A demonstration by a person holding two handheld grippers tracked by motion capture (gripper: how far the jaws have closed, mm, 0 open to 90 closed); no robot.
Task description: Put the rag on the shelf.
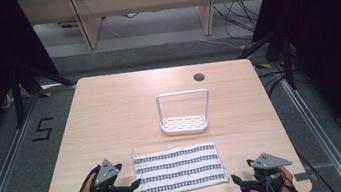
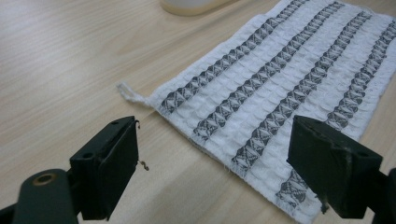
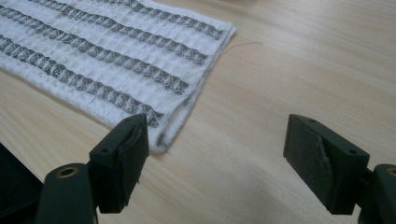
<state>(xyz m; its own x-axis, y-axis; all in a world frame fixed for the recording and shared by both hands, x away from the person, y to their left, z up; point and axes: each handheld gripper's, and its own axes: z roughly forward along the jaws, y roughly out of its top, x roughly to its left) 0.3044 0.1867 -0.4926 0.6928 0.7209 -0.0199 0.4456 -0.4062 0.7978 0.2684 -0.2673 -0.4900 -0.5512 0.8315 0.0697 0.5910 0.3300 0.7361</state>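
Note:
A white cloth (image 1: 178, 169) with dark patterned stripes lies flat near the table's front edge. My left gripper (image 1: 132, 188) rests open just left of the cloth's near left corner. In the left gripper view the cloth (image 2: 275, 88) spreads ahead, and my left gripper (image 2: 229, 170) has its right jaw over the cloth's edge. My right gripper (image 1: 238, 183) is open, just right of the cloth's near right corner. In the right gripper view the cloth (image 3: 112, 51) lies ahead to the left, its corner close to the left jaw of my right gripper (image 3: 217, 158). Nothing is held.
A small white rack (image 1: 184, 123) with a tall wire frame and a perforated base stands behind the cloth at mid table. A round cable hole (image 1: 199, 77) sits near the far edge. Bare wood (image 1: 105, 115) lies to the left and right.

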